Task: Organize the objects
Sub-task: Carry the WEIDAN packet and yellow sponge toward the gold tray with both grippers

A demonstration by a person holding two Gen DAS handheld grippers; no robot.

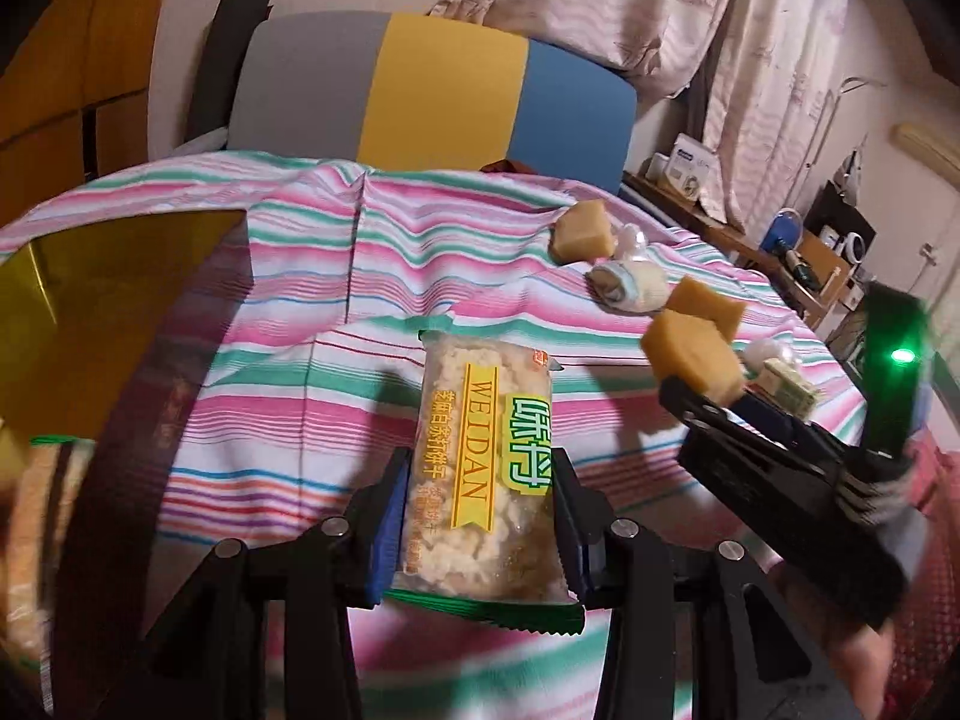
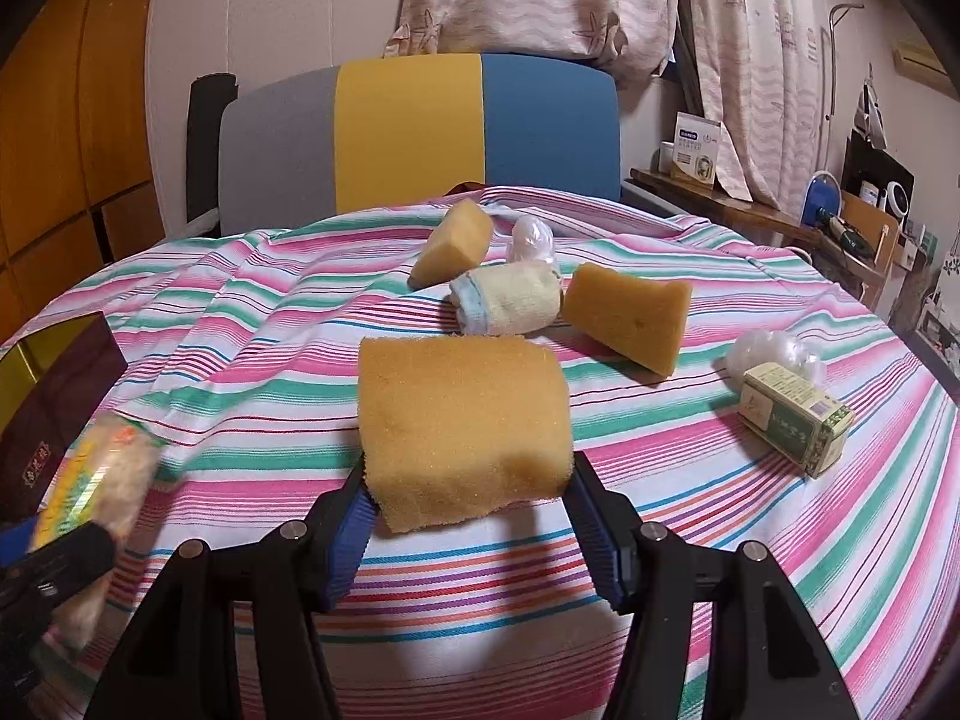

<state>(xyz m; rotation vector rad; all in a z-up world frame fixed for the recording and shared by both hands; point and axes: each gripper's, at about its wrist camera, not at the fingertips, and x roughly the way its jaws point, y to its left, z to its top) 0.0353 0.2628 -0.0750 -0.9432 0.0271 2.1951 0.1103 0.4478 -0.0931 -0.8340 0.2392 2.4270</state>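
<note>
A: Desk [image 2: 780, 570] w/ striped cloth, chair [image 2: 420, 138] behind. Left gripper [image 1: 480, 516]?

B: Clamped on a cracker packet [image 1: 480, 474], held above the cloth, near the dark box [image 2: 54, 396] at left.

A: Right gripper [image 2: 468, 516]?

B: Squeezing a sponge [image 2: 462, 426], lifted off the desk. Two more sponges [image 2: 453, 243] [image 2: 627, 315], a rolled towel [image 2: 510, 303] btw them, small green box [image 2: 792, 417] at right.
</note>
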